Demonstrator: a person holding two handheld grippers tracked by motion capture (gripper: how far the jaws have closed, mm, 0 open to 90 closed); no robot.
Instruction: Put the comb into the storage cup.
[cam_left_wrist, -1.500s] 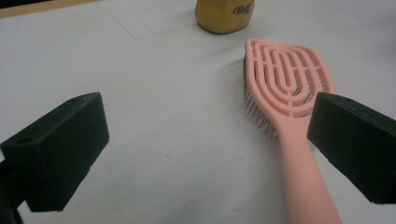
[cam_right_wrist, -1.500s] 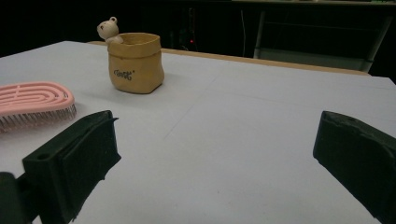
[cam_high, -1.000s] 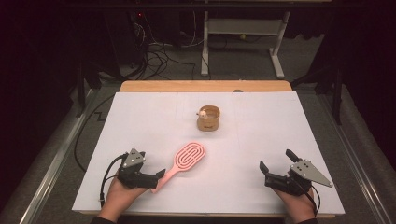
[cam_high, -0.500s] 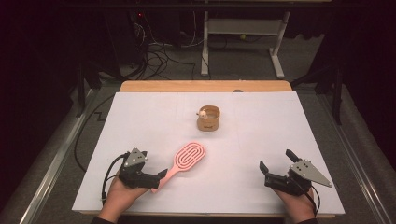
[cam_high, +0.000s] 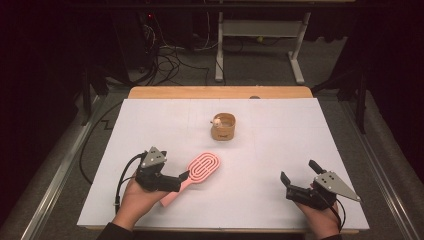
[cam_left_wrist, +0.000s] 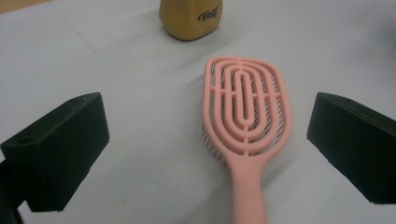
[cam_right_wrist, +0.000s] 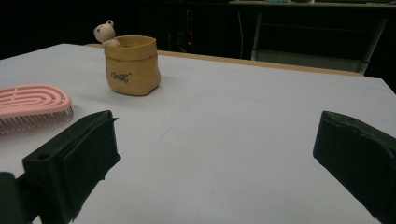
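left gripper (cam_high: 184, 178) hung wide open astride the brush (cam_left_wrist: 246, 109) handle, nothing gripped; no shift from a second back | brush lay flat near the pot (cam_high: 223, 127) | right gripper (cam_high: 299, 177) open, idle; grab seemed pending

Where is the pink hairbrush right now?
In the high view the pink hairbrush lies bristles down on the white table, near its front left, its handle between the open jaws of the left gripper, with the yellow pot farther back.
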